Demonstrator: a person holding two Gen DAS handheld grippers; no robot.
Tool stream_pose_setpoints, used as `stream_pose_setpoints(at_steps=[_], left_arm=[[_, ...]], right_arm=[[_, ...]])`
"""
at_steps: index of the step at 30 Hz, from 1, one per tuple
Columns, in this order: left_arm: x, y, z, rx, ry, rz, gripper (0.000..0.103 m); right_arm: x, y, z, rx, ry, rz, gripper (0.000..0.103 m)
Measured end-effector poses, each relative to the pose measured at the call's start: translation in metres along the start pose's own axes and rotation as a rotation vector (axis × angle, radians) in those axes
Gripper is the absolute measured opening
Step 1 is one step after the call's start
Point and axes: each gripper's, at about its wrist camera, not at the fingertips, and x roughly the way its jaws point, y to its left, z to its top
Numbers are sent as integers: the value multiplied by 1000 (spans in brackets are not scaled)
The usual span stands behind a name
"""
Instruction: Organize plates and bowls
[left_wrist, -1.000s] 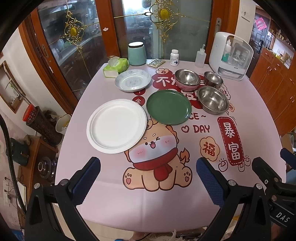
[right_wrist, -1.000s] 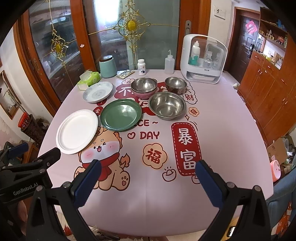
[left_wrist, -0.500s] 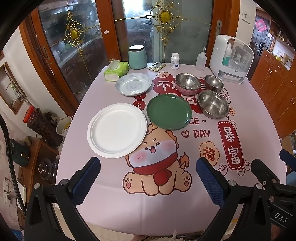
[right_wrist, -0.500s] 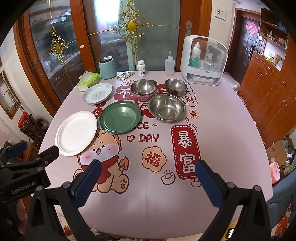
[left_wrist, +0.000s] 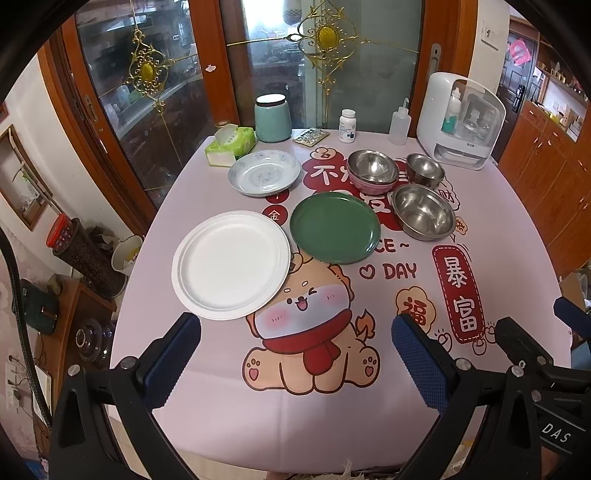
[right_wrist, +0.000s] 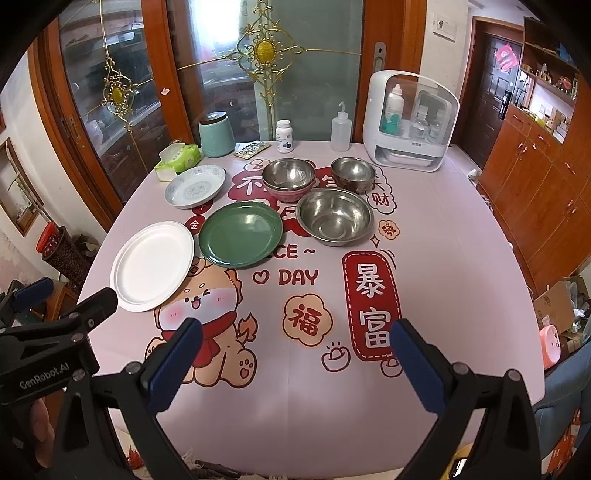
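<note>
Both grippers hang over the near edge of the worktop (left_wrist: 221, 369), well short of the crockery; the left gripper (left_wrist: 295, 354) has its jaws spread wide and empty, and the right gripper (right_wrist: 295, 354) likewise, jaws spread with nothing between them.

The task's things sit toward the far half; the white plate (left_wrist: 231, 264) lies nearest on the left, the green plate (left_wrist: 334, 227) just beside it, and the blue-patterned plate (left_wrist: 264, 172) beyond, near a tissue box (left_wrist: 231, 144). To the right are the large steel bowl (right_wrist: 334, 216), the small steel bowl (right_wrist: 352, 173), and a steel bowl nested in a pink bowl (right_wrist: 290, 181).

Risks, as I judge them: the white plate reaches close to the worktop's left edge, so a clumsy push could slide it off; a thin rim pinched at one side may tip or slip from the jaws; steel bowls are slick and could skate on the cloth and knock the white bottle (right_wrist: 284, 136) or the squeeze bottle (right_wrist: 340, 129).

Legible writing: "GenRobot.AI" on the left gripper's body in the right view; "DAS" on the right gripper's in the left view; "DAY", "CE ~", "福" and "暴富" on the cloth.
</note>
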Motion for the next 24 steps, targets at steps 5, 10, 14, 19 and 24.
stream_pose_setpoints(at_steps=[5, 10, 14, 19, 24], left_arm=[[0, 0, 0, 1, -1, -1, 102], [0, 0, 0, -1, -3, -3, 102], [0, -1, 1, -1, -16, -7, 102], [-2, 0, -1, 1, -35, -10, 102], [-3, -1, -2, 10, -40, -8, 102]], right_arm=[[1, 1, 0, -1, 1, 2, 101], [3, 2, 0, -7, 1, 7, 101], [3, 3, 0, -7, -1, 7, 101], [3, 3, 1, -7, 1, 9, 101], [2, 3, 1, -7, 0, 8, 101]])
